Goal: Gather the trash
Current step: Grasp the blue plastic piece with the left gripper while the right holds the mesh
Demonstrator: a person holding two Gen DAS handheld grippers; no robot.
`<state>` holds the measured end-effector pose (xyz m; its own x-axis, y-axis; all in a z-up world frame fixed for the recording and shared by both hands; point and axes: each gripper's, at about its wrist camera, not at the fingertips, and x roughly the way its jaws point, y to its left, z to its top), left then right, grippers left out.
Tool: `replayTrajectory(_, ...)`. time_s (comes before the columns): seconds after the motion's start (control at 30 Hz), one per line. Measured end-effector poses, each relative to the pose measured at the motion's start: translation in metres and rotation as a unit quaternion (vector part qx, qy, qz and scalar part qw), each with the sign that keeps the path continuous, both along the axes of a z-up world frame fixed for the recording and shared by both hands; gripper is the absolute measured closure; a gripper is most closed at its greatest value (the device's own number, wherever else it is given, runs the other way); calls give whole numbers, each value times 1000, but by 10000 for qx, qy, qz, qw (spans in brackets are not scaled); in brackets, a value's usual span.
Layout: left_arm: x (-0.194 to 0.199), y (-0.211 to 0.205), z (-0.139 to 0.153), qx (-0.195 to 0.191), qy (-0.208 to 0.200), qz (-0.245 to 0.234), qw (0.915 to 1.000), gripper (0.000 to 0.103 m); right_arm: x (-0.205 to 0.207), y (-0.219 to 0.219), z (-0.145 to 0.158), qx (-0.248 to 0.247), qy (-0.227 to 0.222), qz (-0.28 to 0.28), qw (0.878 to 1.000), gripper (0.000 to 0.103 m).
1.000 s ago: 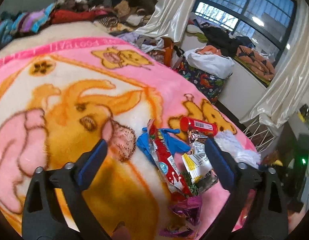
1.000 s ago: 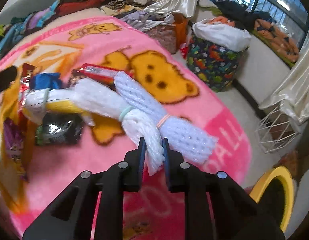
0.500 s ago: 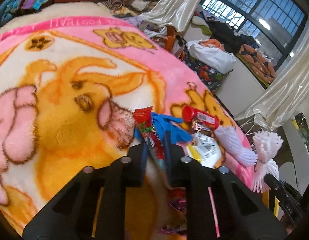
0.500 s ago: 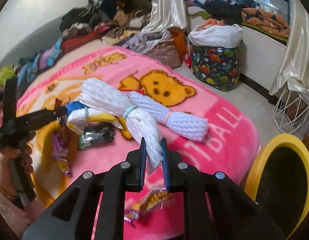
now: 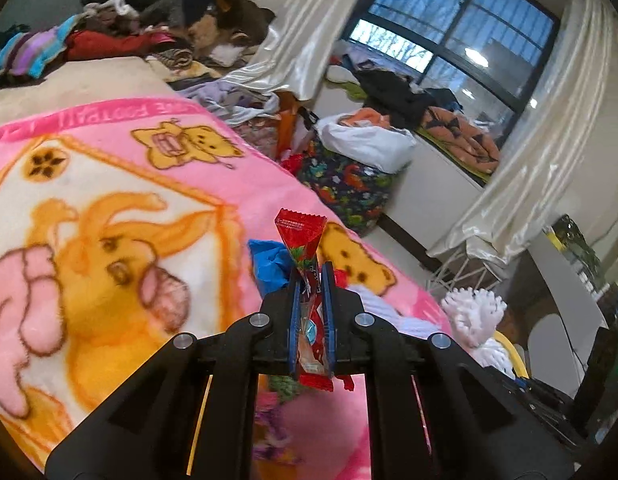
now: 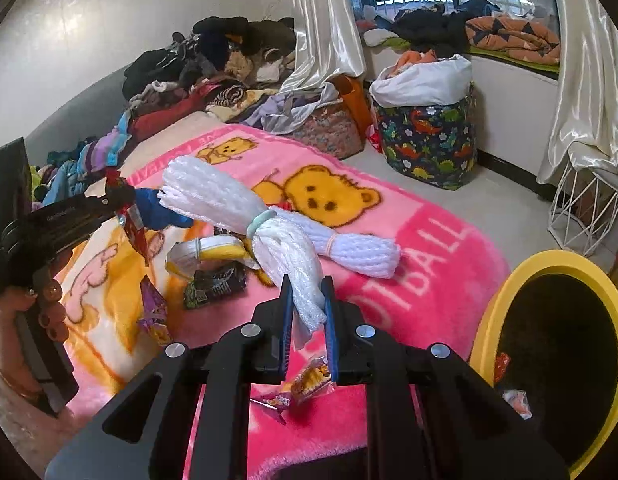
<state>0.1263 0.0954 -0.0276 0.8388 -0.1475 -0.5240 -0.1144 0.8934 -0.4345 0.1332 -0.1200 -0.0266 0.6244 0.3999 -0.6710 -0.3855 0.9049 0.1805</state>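
My left gripper [image 5: 310, 276] is shut on a red snack wrapper [image 5: 303, 240], lifted off the pink blanket [image 5: 109, 208]; the right wrist view shows that gripper [image 6: 121, 196] at the left with the wrapper [image 6: 135, 232] hanging. My right gripper [image 6: 305, 292] is shut on a white foam net bundle [image 6: 229, 200] tied with a green band, held above the bed. A second foam net [image 6: 349, 246], a yellow-white wrapper [image 6: 213, 250], a dark wrapper [image 6: 215, 284], a purple wrapper [image 6: 153, 316] and a blue scrap [image 6: 157, 210] lie on the blanket. A yellow bin [image 6: 549, 264] stands at the right.
A small orange wrapper [image 6: 309, 380] lies near the blanket's front edge. Clothes pile [image 6: 213, 64] fills the far end of the bed. A dinosaur-print bag [image 6: 429, 144] and a white wire stand [image 6: 581, 208] sit on the floor by curtains. A hand [image 6: 49, 308] grips the left tool.
My left gripper closed on the red wrapper and lifted it off the blanket. My right gripper rose and swung with the foam net, bringing the yellow bin into view.
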Motion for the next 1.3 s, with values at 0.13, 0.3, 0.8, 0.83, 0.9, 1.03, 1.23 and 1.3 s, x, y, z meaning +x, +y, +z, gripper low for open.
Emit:
replayTrajectory(0.13, 6, -17, -4, 4, 159, -267, 9995, 97, -7, -11, 4, 33, -52, -94, 9999, 89)
replayTrajectory(0.3, 9, -45, -18, 128, 383, -623, 9972, 96, -13, -28, 9, 58, -86, -258, 9996, 89)
replayTrajectory(0.8, -3, -107, -77, 937, 1222, -1175, 9811, 79, -21, -71, 6, 301, 6, -664, 9973, 89)
replayTrajectory(0.83, -4, -108, -80, 1024, 1269, -1174, 9796, 74, -22, -71, 6, 304, 10, -668, 9973, 89)
replayTrajectory(0.9, -8, -110, -86, 1072, 1401, -1185, 9772, 65, -23, -71, 5, 327, 20, -672, 9972, 89)
replayTrajectory(1.03, -10, -116, -98, 1200, 1617, -1253, 9715, 64, -24, -74, 4, 325, 28, -692, 9971, 89)
replayTrajectory(1.23, -19, -117, -98, 1189, 1605, -1257, 9718, 60, -26, -82, 5, 386, 8, -761, 9963, 89)
replayTrajectory(1.3, -24, -116, -96, 1201, 1524, -1347, 9717, 60, -28, -85, 6, 412, -1, -787, 9961, 89)
